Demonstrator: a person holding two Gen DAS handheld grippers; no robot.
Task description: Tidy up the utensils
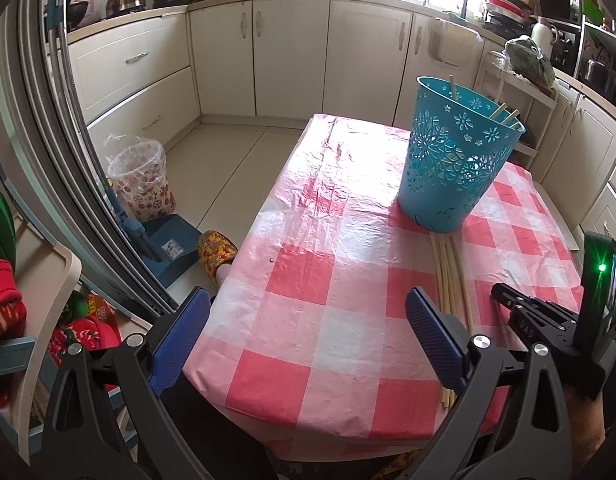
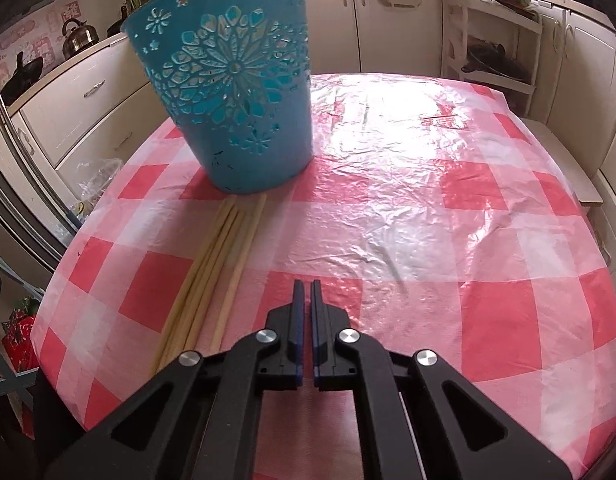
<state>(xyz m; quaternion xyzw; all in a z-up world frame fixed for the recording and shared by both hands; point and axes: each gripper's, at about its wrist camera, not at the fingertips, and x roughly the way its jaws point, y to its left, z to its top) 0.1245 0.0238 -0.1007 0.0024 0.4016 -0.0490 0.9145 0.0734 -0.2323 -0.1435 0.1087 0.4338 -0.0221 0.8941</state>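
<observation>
Two grippers: left gripper (image 1: 308,338) spread wide, empty, over the near table edge; right gripper (image 2: 307,312) pressed nearly together, empty, above the checked tablecloth (image 2: 448,216). One blue basket (image 2: 228,92) stood upright with three sticks (image 1: 504,114) poking out. About five loose chopsticks (image 2: 212,276) lay bundled, tips touching its base. Right half bare.

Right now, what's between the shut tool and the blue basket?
In the right wrist view, only bare checkered tablecloth separates the right tool from the basket; the chopsticks lie beside.
</observation>
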